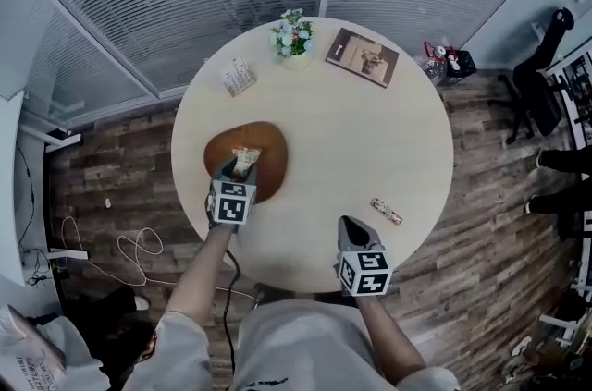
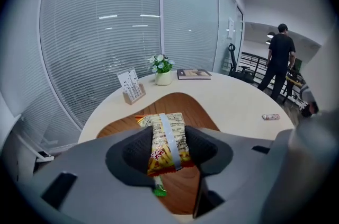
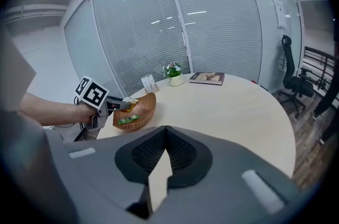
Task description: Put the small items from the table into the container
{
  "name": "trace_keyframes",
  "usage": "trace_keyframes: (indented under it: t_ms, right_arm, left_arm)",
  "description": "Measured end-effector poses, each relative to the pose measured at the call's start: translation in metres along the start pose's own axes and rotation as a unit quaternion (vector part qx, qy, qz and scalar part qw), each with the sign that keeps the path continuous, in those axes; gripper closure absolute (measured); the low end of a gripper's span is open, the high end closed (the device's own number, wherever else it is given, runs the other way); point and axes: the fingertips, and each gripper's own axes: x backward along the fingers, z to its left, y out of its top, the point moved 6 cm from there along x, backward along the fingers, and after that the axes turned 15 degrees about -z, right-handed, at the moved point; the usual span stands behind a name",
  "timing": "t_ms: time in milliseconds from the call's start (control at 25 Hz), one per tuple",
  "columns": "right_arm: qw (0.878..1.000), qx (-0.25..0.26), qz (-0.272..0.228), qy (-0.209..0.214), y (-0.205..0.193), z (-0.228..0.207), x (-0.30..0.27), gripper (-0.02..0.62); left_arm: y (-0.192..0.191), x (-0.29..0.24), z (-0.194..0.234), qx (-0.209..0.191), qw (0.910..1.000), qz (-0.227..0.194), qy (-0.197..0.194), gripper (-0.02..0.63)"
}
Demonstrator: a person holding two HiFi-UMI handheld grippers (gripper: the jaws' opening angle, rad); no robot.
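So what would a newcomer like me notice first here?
The left gripper clamps a yellow snack packet just over the brown wooden bowl at the left side of the round table. A small wrapped bar lies alone near the right gripper, whose jaws are together and empty.

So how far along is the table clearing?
One green item lies in the wooden bowl. The left gripper holds a snack packet over it. One wrapped bar is left on the table; the right gripper is shut, empty.
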Motion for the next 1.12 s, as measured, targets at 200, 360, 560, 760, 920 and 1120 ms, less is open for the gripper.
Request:
trace_keyframes:
  t_ms: [200,360,560,760,920,1120]
  right_arm:
    - [0.999,-0.011,-0.010,-0.030,0.002,-0.004,0.007,0.595]
    - [0.999,-0.014,-0.015,-0.040,0.001,-0.003,0.013,0.595]
    - [0.999,-0.020,-0.018,-0.040,-0.004,0.006,0.014,0.595]
    - [0.999,-0.024,-0.023,-0.039,-0.004,0.011,0.017,0.595]
    - [0.998,-0.028,-0.029,-0.046,-0.005,0.008,0.021,0.595]
    - [0.997,-0.040,-0.041,-0.061,-0.005,-0.003,0.029,0.595]
  left_arm:
    - [-0.016,-0.002,0.004,-0.003,1.0000,-0.005,-0.005,0.402]
    - [-0.007,0.011,0.000,0.002,0.9996,-0.025,-0.015,0.397]
    - [0.027,0.035,-0.028,0.018,0.9949,-0.060,-0.079,0.442]
    - [0.056,0.056,-0.060,0.031,0.9872,-0.106,-0.116,0.601]
    - [0.056,0.067,-0.085,0.036,0.9844,-0.124,-0.120,0.601]
    - [0.033,0.068,-0.119,0.034,0.9848,-0.097,-0.140,0.601]
